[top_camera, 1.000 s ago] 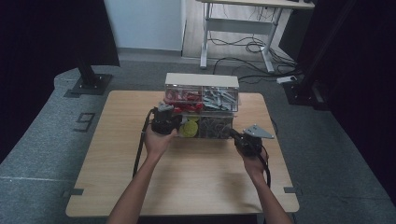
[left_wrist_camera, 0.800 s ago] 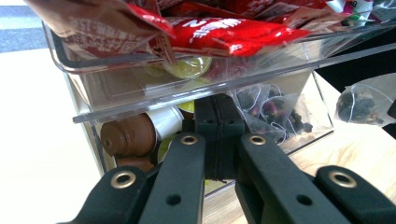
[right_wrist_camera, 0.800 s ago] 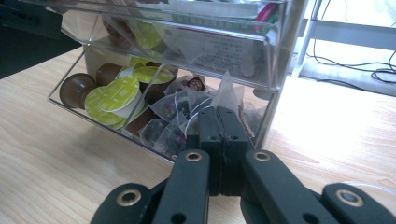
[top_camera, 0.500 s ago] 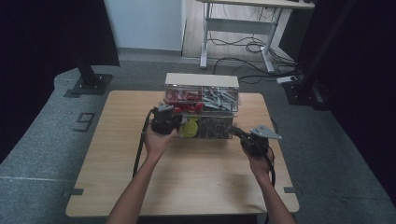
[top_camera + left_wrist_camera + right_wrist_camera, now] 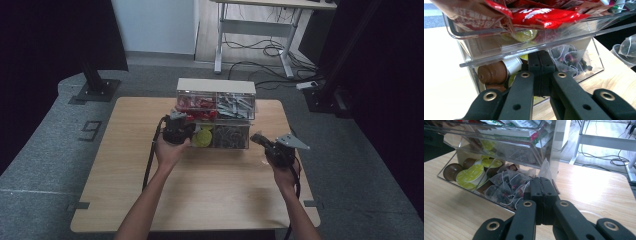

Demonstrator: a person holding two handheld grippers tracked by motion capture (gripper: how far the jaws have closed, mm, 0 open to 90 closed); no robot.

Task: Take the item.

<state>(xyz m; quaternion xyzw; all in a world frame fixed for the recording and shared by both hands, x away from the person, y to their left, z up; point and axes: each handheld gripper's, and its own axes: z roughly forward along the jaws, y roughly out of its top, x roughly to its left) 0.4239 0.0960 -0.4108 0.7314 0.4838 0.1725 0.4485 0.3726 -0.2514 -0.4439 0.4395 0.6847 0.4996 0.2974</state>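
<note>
A clear two-tier drawer organizer [image 5: 216,86] stands at the back middle of the wooden table [image 5: 150,200]. Its upper drawer holds red packets [image 5: 541,12]. The lower drawer, tilted outward, holds coffee capsules [image 5: 492,72] and tea bags [image 5: 569,58]. My left gripper [image 5: 187,131] [image 5: 541,57] is shut, its tips against the lower drawer's front; I cannot tell whether they pinch its edge. My right gripper [image 5: 256,138] [image 5: 541,182] is shut and empty, just off the organizer's right front corner, facing the tea bags [image 5: 504,187] and capsules [image 5: 474,176].
A clear cup with a tea bag [image 5: 625,51] sits on the table right of the organizer. Behind the table are a desk frame with cables [image 5: 260,50] and two black stands [image 5: 95,85] [image 5: 325,95]. Open tabletop lies in front of both hands.
My right gripper has drifted a little to the right, away from the organizer's front. The left gripper and the organizer have stayed put.
</note>
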